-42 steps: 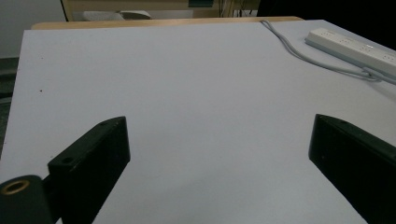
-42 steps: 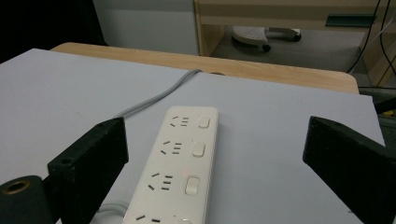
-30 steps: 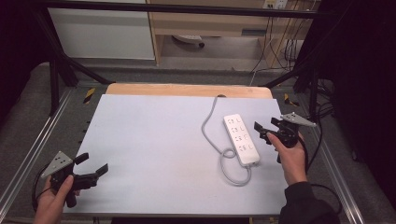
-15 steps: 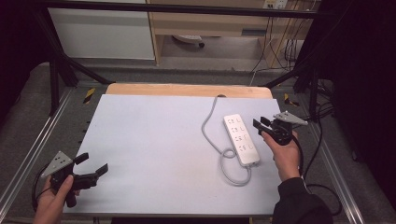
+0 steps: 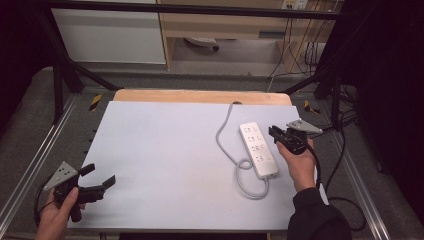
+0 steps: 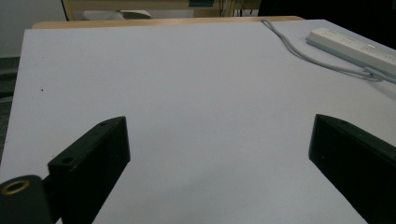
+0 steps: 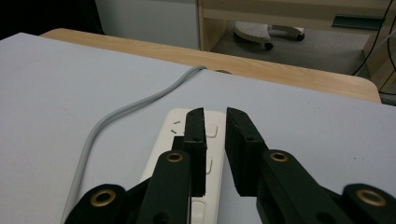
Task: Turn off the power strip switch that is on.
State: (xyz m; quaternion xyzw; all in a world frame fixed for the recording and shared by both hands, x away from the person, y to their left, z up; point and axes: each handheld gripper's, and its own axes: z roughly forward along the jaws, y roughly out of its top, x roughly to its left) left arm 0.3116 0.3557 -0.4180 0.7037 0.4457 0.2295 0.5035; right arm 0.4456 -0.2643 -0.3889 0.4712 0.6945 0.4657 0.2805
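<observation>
2 grippers are at work: the right gripper (image 5: 276, 135) hovers over the white power strip (image 5: 258, 149) at the tabletop's (image 5: 165, 145) right side, its jaws just closing to a narrow gap on nothing. The left gripper (image 5: 97, 176) rests at the near left corner, jaws wide and empty.

a glossy white plastic power strip (image 5: 258, 149) lies on the matt pale grey tabletop (image 5: 165, 150); beyond it, a smooth light wooden edge (image 5: 200, 96).
</observation>
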